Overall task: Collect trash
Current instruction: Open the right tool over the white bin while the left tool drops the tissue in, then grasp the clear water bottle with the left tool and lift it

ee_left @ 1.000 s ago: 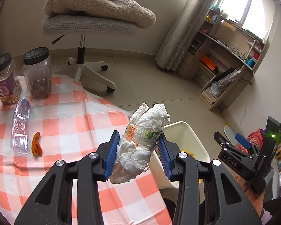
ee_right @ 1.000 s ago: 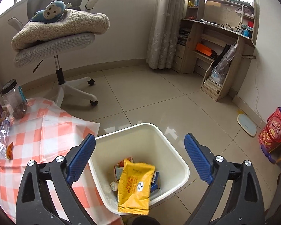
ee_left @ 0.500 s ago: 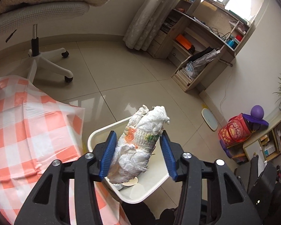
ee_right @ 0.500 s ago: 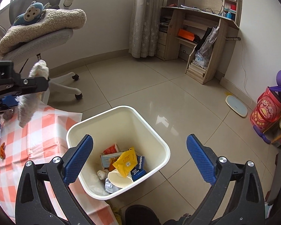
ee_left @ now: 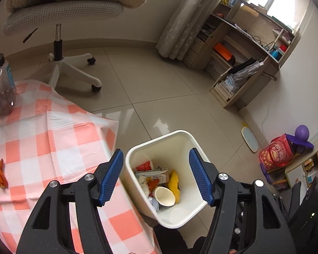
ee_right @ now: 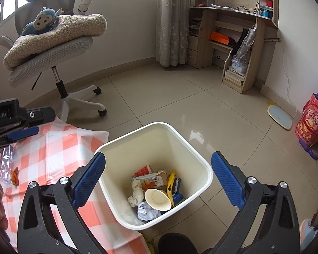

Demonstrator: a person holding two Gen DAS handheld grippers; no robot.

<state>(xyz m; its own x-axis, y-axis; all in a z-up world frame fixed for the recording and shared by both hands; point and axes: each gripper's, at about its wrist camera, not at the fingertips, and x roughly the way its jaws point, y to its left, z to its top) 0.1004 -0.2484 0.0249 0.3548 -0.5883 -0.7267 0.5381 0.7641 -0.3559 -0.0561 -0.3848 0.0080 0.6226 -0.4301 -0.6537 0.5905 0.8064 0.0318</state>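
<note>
Bin (ee_left: 183, 139) on floor, directly below and between the spread fingers of both grippers; holds paper cup (ee_left: 165, 195), yellow wrapper (ee_left: 174, 183), cartons, crumpled tissue (ee_right: 136, 192). Left gripper (ee_left: 156, 175) released, empty. Right gripper (ee_right: 158, 182) released, empty. Checked tablecloth (ee_left: 42, 148) left of both; orange peel (ee_left: 1, 173) on it, far left.

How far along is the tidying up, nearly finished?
Partly. The white bin already holds a paper cup, cartons and crumpled tissue. Both the left hand-held gripper and the right hand-held gripper are open and empty above it. Left on the checked tablecloth: a crushed plastic bottle and an orange scrap.
</note>
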